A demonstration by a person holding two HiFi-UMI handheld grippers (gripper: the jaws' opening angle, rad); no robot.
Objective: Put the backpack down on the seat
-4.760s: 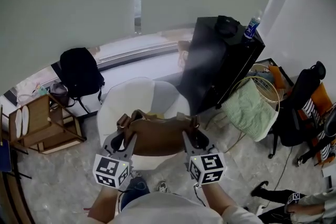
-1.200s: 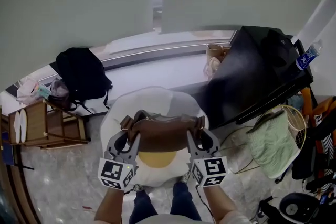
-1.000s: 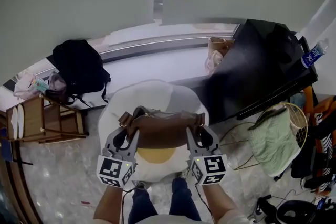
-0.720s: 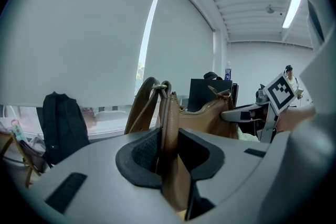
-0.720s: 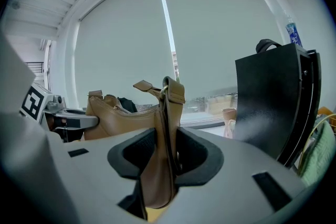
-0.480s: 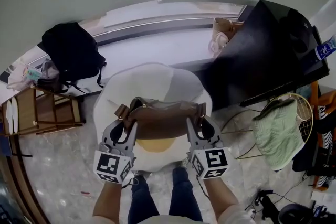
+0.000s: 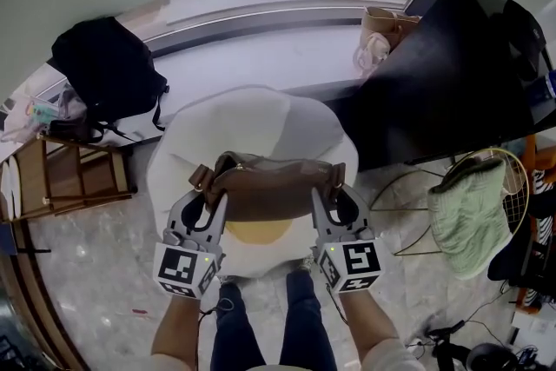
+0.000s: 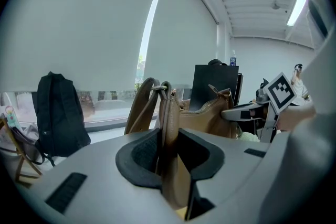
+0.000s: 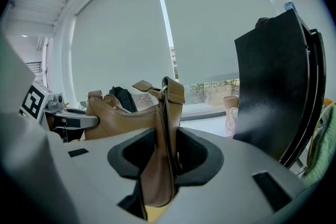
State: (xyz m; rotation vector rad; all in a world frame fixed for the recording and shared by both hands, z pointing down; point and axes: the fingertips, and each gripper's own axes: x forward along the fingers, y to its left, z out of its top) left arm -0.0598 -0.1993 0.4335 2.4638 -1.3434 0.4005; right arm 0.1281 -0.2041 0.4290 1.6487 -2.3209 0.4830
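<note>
Pinching bag (image 7: 271,191), both tongs (image 7: 208,204) (image 7: 326,199) seemingly parallel

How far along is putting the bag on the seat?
Done: the left gripper and right gripper are each shut on an end of the bag. In hand: bag held over the seat. Left: set it down, let go.

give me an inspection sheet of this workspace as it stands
surface: white seat, yellow patch at its near side
job's things: brown bag held over the seat by both ends; contact cannot be told
clutter: black backpack, wooden rack, green towel
grippers: left tongs shut on the bag's strap end; right tongs likewise
cables: thin cables on the floor, lower right
surroundings: black cabinet, window ledge
</note>
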